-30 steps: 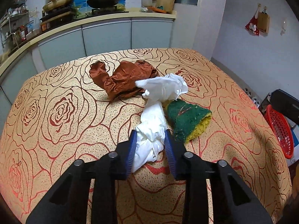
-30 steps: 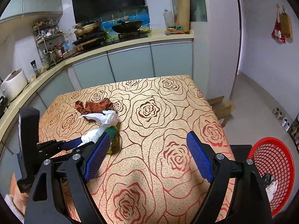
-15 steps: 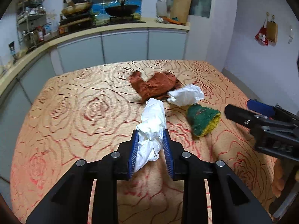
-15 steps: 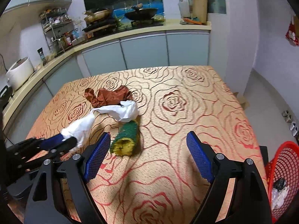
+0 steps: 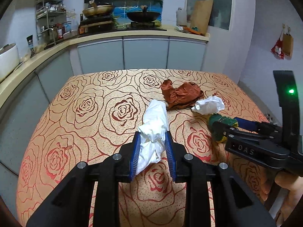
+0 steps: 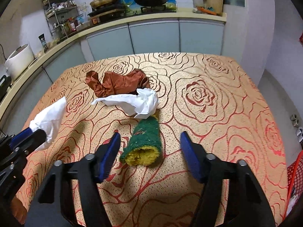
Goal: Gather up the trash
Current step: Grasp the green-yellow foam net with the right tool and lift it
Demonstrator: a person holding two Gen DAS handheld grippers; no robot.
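Note:
My left gripper is shut on a white crumpled wad and holds it just above the rose-patterned table; the wad also shows at the left of the right wrist view. My right gripper straddles a green and yellow sponge lying on the table. Its jaws are closing, and a gap still shows on each side of the sponge. Behind the sponge lie a second white crumpled paper and a brown rag.
A red mesh basket stands on the floor past the table's right edge. A kitchen counter with pans and a rice cooker runs along the back and left.
The left gripper lifted the white wad away from the pile, toward the left. The right gripper came down and forward over the sponge, and its jaws have narrowed.

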